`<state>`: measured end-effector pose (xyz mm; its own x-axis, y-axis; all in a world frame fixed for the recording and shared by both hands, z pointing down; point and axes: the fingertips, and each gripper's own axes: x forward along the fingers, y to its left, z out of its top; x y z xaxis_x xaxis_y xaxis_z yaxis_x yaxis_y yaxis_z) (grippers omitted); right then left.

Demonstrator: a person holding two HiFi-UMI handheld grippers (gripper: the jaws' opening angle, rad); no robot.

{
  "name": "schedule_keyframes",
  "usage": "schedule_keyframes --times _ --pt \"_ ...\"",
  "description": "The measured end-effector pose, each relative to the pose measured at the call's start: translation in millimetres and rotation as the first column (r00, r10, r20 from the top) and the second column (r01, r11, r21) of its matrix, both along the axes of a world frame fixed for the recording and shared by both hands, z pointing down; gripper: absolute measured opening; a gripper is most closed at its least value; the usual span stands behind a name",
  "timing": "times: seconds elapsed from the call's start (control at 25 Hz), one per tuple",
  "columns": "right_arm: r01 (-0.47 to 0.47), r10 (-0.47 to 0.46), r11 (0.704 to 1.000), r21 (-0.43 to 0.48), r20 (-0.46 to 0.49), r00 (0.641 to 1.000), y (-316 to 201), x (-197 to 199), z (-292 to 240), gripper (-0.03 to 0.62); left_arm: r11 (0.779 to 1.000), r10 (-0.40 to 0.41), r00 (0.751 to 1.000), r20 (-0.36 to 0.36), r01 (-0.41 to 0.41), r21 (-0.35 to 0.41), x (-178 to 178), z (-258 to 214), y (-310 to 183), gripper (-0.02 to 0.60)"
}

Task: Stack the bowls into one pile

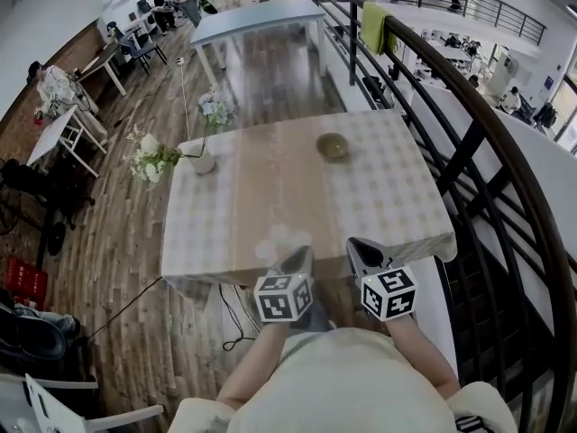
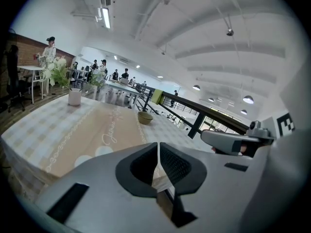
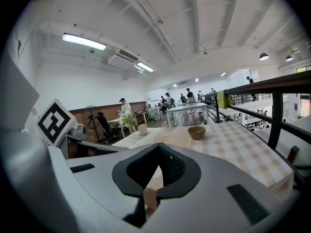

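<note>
Hovering bottom-centre, left gripper [image 1: 302, 255] and right gripper [image 1: 354, 244] sat closed, empty. One bowl [image 1: 332, 145] stood upper-centre; stacking looked finished, with nothing left to fetch.

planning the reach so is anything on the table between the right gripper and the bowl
Nothing visible does. Only bare tablecloth lies between the right gripper and the bowl, which sits toward the far side. The flower vase stands at the far left corner, well off that line.
</note>
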<state>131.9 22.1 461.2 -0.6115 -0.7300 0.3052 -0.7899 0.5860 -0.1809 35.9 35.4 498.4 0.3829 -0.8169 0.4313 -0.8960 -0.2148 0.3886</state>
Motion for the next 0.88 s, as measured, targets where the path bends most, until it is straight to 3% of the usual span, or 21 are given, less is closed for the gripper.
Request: schedule_keyframes --times 0.88 --pt "0.029 -0.028 1.000 -0.007 0.020 0.999 -2 -16 0 -0.002 1.000 0.001 0.999 -0.042 -0.001 -0.004 -9 -2 -4 0.015"
